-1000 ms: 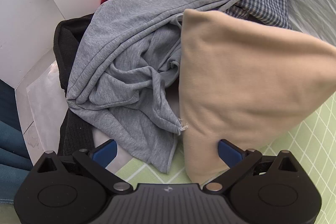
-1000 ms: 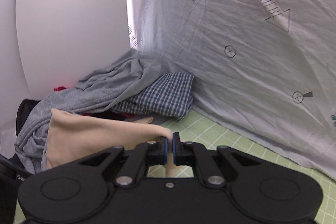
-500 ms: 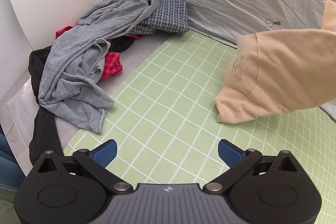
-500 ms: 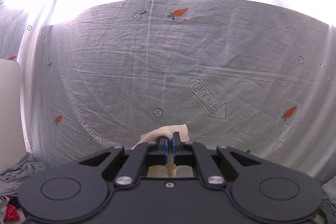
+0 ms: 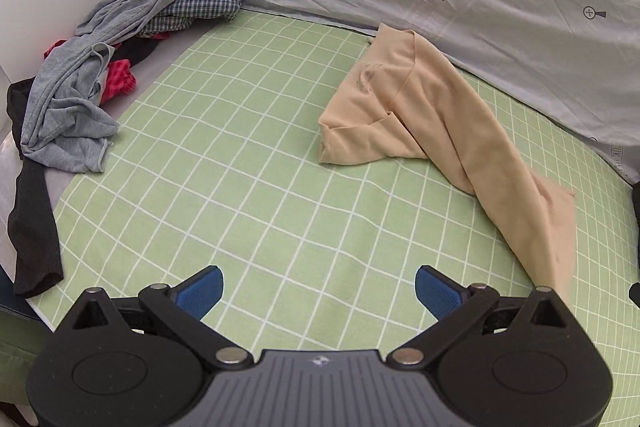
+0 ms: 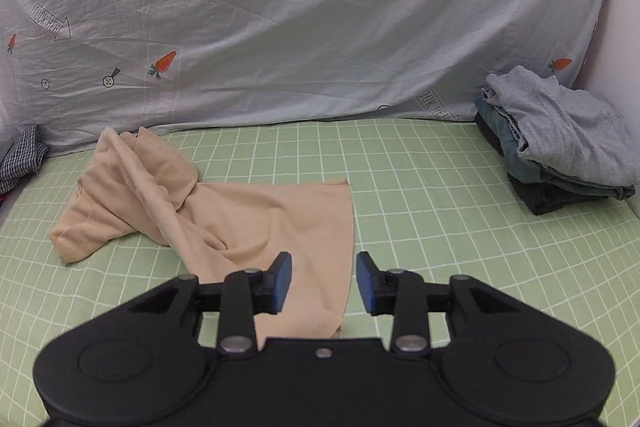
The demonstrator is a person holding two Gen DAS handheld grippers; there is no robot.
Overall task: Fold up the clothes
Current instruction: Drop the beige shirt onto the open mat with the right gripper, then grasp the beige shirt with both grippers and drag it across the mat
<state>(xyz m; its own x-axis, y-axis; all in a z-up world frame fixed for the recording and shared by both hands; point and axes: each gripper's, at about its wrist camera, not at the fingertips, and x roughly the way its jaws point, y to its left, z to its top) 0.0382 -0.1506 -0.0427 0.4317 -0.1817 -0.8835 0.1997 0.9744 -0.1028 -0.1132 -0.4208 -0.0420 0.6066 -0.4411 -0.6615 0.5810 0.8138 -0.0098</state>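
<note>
The beige garment [image 6: 224,223] is lying crumpled on the green checked sheet [image 6: 440,227], bunched toward the printed grey cloth [image 6: 320,27] at the back, one straight hem reaching the right gripper [image 6: 324,281]; its jaws have just been opening and are standing apart, nothing pressed between them. The left gripper [image 5: 318,289] is hovering wide open and empty over bare sheet; the unfolded pile [image 5: 80,87] is crowding the left edge, the folded stack [image 6: 560,143] sitting at the right edge.
</note>
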